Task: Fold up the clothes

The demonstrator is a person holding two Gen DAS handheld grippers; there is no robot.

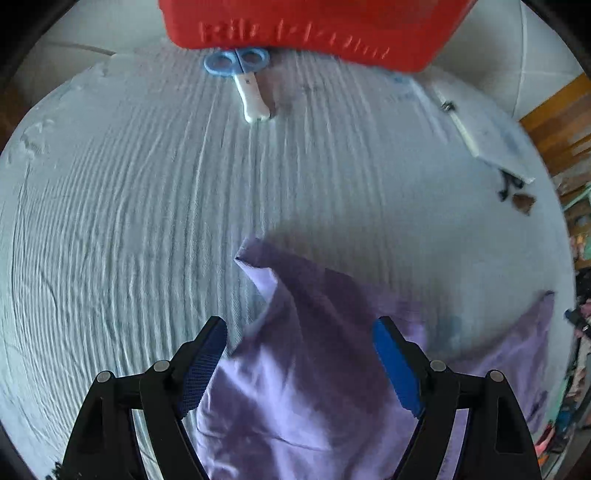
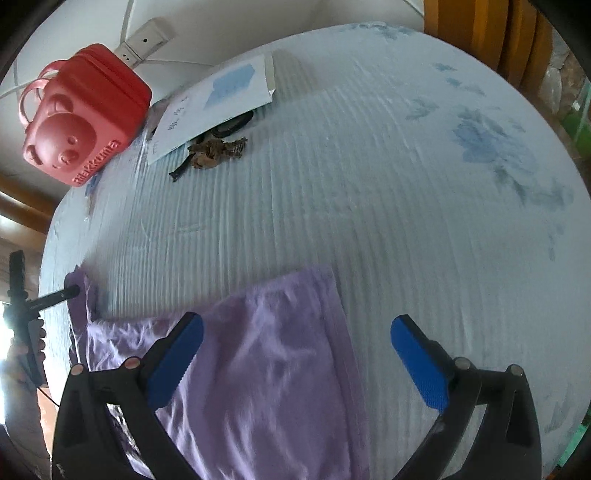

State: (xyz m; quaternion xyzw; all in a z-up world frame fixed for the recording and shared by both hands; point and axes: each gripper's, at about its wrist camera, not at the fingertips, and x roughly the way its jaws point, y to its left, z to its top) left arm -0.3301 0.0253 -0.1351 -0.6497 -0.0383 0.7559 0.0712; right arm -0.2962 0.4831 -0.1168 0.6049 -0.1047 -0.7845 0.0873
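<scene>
A lilac garment [image 1: 295,387] lies on a pale blue ribbed cloth [image 1: 147,184]. One corner [image 1: 255,258] is peaked and folded over. My left gripper [image 1: 300,325] hangs over it, pointing steeply down, with its blue pads [image 1: 395,365] wide apart and not pressing the fabric. In the right wrist view the garment [image 2: 266,369] shows a flat, doubled rectangle with a straight far edge. My right gripper [image 2: 297,319] stands open above it, its left pad [image 2: 173,362] over the fabric and its right pad [image 2: 421,365] over bare cloth. A hand [image 2: 22,354] holds the other tool at the garment's left end.
A red bear-faced box [image 2: 85,118] stands at the far edge, also seen as the red box [image 1: 314,26]. Blue-handled scissors [image 1: 243,74] lie before it. A white sheet [image 2: 221,99] and brown scraps [image 2: 218,147] lie nearby. Wooden furniture [image 2: 480,37] stands beyond.
</scene>
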